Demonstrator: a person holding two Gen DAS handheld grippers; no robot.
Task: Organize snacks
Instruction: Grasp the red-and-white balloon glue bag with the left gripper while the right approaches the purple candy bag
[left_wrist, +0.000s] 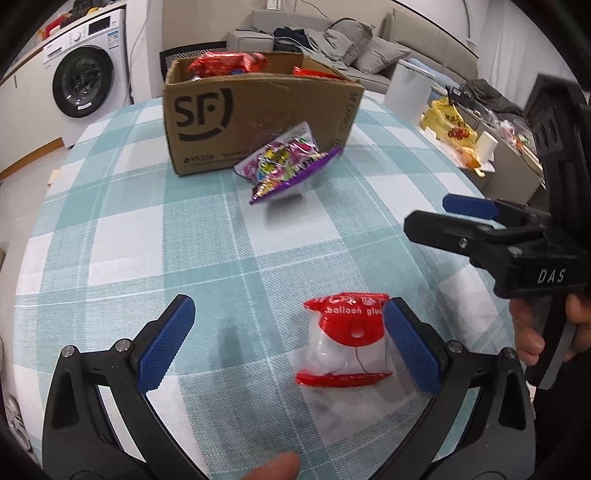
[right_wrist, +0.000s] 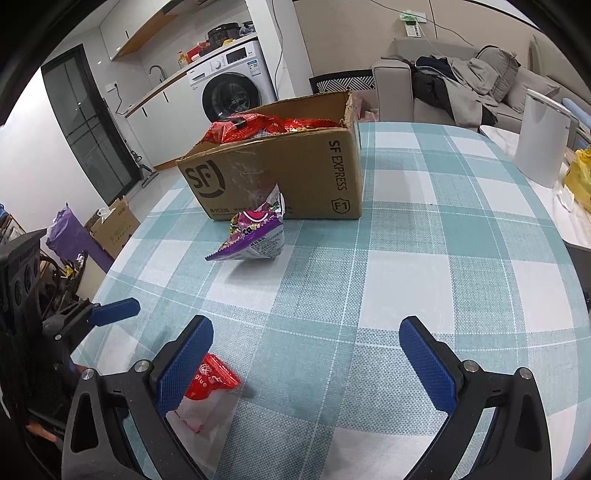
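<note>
A big round table (left_wrist: 122, 206) with a blue and white checked cloth held everything. Near the far side stood a brown cardboard box (left_wrist: 258, 114) with "SF" printed on it, and red snack bags (left_wrist: 225, 62) poked out of its open top. A purple snack bag (left_wrist: 288, 166) sat right in front of the box, tipped up on one edge and looking blurry (it leaned close to the box wall, but I could not tell if it touched). The left gripper (left_wrist: 288, 332) was low over the table with its two blue fingers (left_wrist: 168, 339) spread wide apart. A small red and clear packet (left_wrist: 347, 339) lay flat on the cloth between those fingers, up against the one on the right side, with the other finger well away from it. The right gripper (right_wrist: 304, 354) hung over a bare part of the cloth, and its fingers were wide apart too, with nothing between them. From the right wrist view, the same little packet showed beside and partly behind that gripper's own left finger. A white bin (right_wrist: 543, 136) stood off past the table's right edge, and a washing machine (right_wrist: 229, 88) stood far behind the box.
</note>
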